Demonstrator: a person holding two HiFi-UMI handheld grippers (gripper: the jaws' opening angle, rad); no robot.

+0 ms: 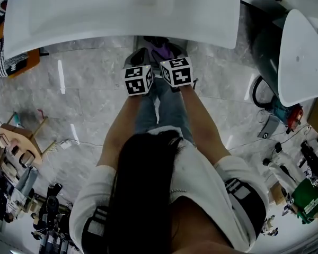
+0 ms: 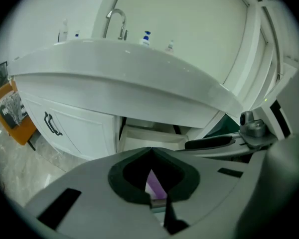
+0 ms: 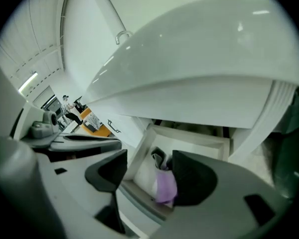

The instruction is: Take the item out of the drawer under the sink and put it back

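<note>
The drawer (image 3: 189,141) under the white sink (image 1: 122,9) stands pulled out. A purple item (image 3: 164,185) lies inside it on the white bottom, with a dark item (image 3: 158,158) just behind. My right gripper (image 3: 149,156) hangs over the drawer, jaws wide open. The purple item lies below the gap, beside the right finger (image 3: 194,178), with no pad pressing on it. In the left gripper view my left gripper (image 2: 150,151) is shut, tips touching, and a strip of the purple item (image 2: 154,185) shows through the hole between its pads. In the head view both grippers (image 1: 139,60) (image 1: 172,51) sit side by side at the sink's front edge.
A cabinet door with a black handle (image 2: 51,123) is left of the drawer. A faucet (image 2: 117,21) and small bottles (image 2: 146,38) stand on the sink. A white fixture (image 1: 302,57) stands at the right. Clutter lines the marble floor's left (image 1: 21,157) and right (image 1: 307,194) sides.
</note>
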